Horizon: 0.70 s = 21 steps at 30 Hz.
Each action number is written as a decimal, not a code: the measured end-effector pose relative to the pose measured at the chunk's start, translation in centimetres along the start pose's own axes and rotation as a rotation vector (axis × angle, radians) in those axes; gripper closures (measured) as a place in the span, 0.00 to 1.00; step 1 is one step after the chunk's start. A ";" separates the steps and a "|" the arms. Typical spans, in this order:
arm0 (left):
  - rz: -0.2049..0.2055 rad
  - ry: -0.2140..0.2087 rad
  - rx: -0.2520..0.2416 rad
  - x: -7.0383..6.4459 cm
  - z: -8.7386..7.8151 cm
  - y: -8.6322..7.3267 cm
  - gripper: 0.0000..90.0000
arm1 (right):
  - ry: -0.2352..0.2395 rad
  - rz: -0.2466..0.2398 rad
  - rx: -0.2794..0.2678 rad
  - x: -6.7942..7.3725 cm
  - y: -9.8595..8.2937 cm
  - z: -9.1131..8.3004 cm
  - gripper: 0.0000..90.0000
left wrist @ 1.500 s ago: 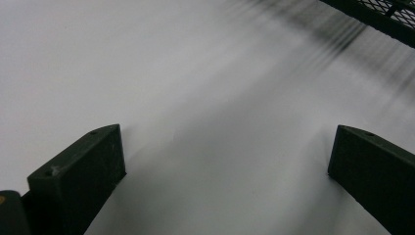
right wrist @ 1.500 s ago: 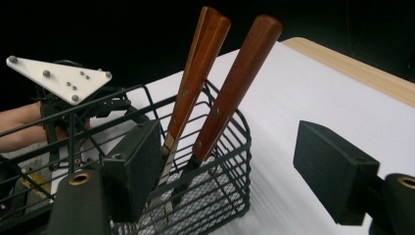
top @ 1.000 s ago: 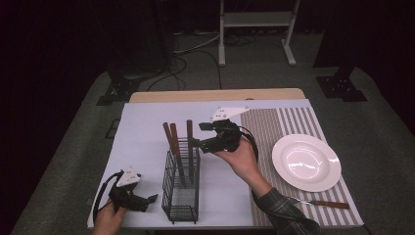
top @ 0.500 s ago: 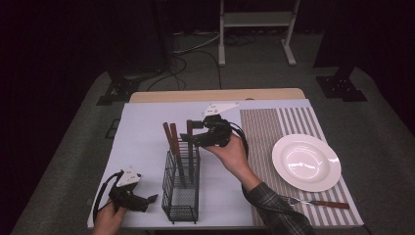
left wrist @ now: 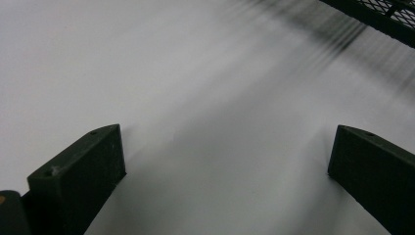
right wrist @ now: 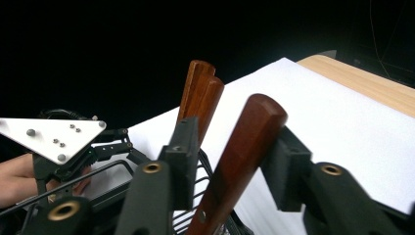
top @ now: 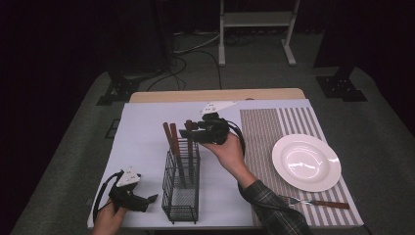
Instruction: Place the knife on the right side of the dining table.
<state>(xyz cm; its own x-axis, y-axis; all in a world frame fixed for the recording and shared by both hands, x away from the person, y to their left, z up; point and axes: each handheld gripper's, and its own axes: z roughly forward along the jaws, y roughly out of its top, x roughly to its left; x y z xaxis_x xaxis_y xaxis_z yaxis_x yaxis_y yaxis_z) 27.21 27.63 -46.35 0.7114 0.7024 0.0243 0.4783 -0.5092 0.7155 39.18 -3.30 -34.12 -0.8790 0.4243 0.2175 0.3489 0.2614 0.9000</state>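
Near the table's front-left corner, the left gripper (top: 147,199) rests on the white sheet (top: 147,132), jaws spread wide. Just right, the wire caddy (top: 181,183) holds three wooden-handled utensils; the right gripper (right wrist: 235,156) brackets one wooden handle (right wrist: 244,147), jaws not visibly pressing it.

table (top: 210,94), white sheet (top: 142,127), striped mat (top: 264,128)

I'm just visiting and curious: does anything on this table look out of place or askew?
Slightly. A fork with a wooden handle lies alone on the striped placemat below the white plate, while three wooden-handled utensils stand in the black wire caddy. Nothing looks spilled or broken.
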 end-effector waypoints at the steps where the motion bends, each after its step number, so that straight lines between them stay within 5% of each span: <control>1: 0.000 0.000 0.000 0.0 0.0 0.0 0.00 | 0.000 0.000 0.000 0.0 0.0 0.0 0.69; 21: 0.003 -0.001 0.004 0.0 0.0 0.0 0.00 | 0.033 -0.013 -0.021 1.5 0.0 -2.1 0.80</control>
<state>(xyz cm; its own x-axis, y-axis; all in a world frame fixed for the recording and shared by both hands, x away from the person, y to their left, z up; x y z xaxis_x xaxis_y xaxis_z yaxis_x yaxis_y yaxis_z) 27.21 27.65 -46.32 0.7133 0.7004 0.0255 0.4783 -0.5130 0.7128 37.15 -4.46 -32.98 -0.8938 0.3919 0.2182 0.3312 0.2484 0.9103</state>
